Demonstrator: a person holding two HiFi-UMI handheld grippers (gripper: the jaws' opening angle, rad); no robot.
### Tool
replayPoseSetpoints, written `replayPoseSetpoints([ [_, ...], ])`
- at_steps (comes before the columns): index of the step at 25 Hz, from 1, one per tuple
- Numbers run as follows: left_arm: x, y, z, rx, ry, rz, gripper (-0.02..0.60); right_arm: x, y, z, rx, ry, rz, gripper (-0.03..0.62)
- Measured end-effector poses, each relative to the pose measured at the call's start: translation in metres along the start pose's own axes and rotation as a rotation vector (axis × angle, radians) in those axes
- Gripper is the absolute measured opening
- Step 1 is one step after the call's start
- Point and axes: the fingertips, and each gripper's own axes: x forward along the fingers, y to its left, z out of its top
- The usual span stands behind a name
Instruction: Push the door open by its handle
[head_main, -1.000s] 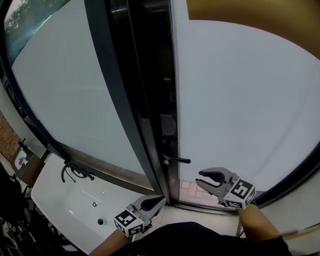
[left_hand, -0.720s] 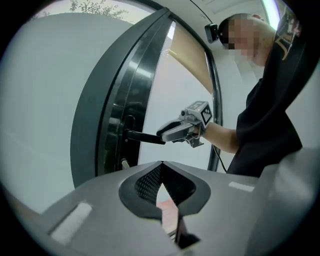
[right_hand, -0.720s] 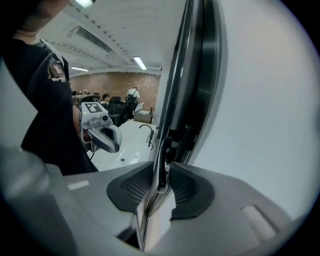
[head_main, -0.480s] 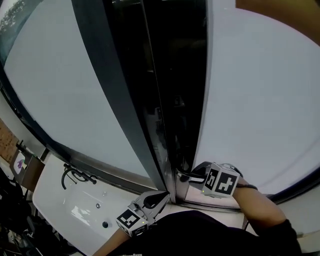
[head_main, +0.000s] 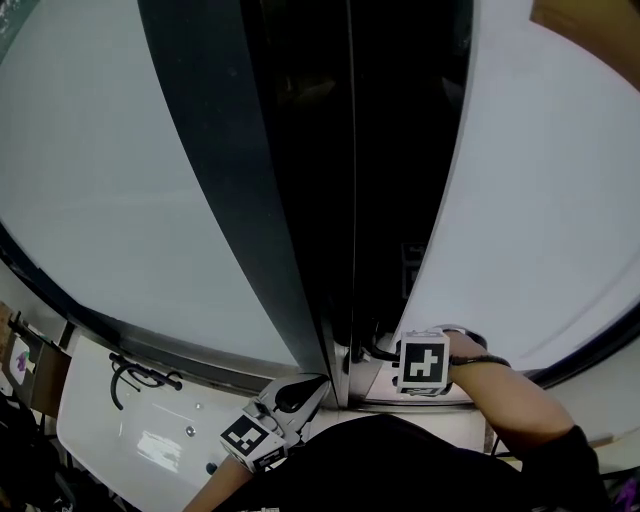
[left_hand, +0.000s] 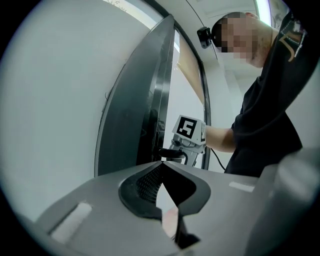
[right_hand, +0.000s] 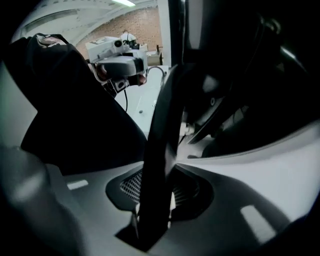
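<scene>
No readable text or numbers; only coded square markers on left gripper (head_main: 316, 385), right gripper (head_main: 382, 352).

The door (head_main: 545, 200) is a tall leaf of frosted white glass on the right, its dark, glossy edge facing left toward a dark frame post. Its lever handle (left_hand: 171, 151) is a slim black bar that juts out from that edge low on the door, on the near side.
</scene>
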Motion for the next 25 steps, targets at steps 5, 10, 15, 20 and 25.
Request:
replayPoseSetpoints([
  [5, -0.003, 0.003, 0.000, -0.023, -0.003, -0.012, 0.000, 0.011, 0.003, 0.019, 0.054, -0.087, 0.021, 0.163],
  [10, -0.004, 0.009, -0.006, -0.030, 0.002, -0.018, 0.000, 0.010, 0.002, 0.039, 0.018, -0.280, 0.013, 0.160],
  [15, -0.001, 0.013, -0.006, -0.032, 0.001, -0.030, 0.000, 0.010, -0.001, 0.043, -0.001, -0.365, -0.001, 0.159],
  [20, 0.004, 0.006, -0.003, -0.021, -0.004, -0.052, 0.000, 0.012, -0.004, 0.040, -0.010, -0.513, -0.044, 0.150],
  [25, 0.005, 0.005, -0.001, -0.032, 0.004, -0.052, 0.000, 0.015, -0.026, 0.041, 0.029, -0.688, -0.153, 0.164],
])
